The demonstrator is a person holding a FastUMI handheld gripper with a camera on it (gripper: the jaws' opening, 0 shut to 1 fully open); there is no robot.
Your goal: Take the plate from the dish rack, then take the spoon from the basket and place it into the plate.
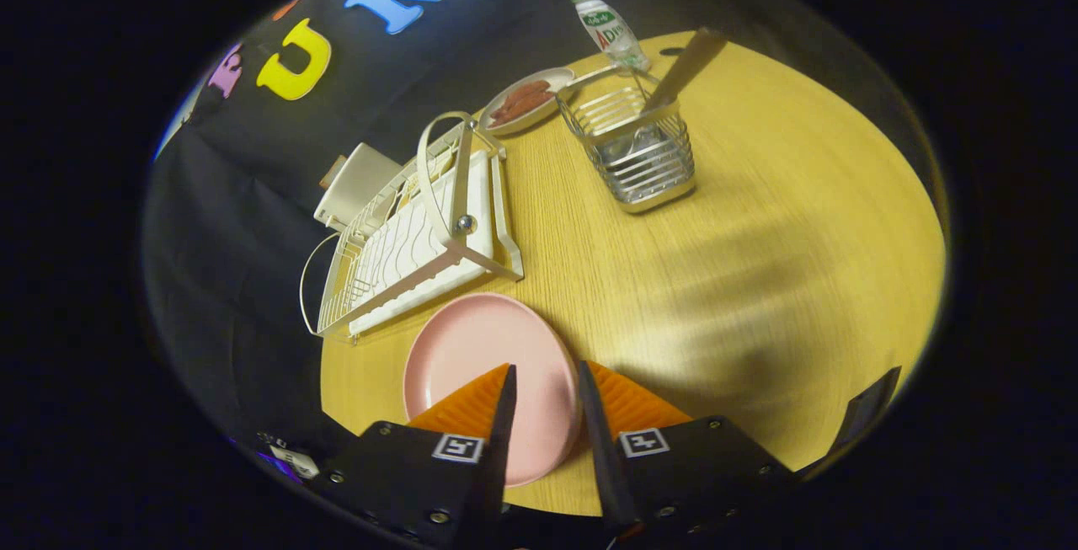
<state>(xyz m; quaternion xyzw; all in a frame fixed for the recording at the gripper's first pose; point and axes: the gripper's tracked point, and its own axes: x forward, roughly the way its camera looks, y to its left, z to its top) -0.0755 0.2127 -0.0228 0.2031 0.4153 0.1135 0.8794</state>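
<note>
A pink plate [480, 356] lies flat on the wooden table [758, 280], just in front of the white dish rack [421, 230]. My gripper [546, 367] hovers over the plate's near right part. It is open, with a narrow gap between the fingers that shows only the plate's surface. Beyond the fingers, further back on the table, stands a wire basket [640, 162]. The spoon [684, 72] stands in it, bowl down, with its handle leaning out to the right.
A small plate of sausages [526, 99] and a tilted plastic bottle [611, 28] sit behind the basket. A beige box [358, 184] stands behind the rack. The table's round edge runs close on the left of the pink plate.
</note>
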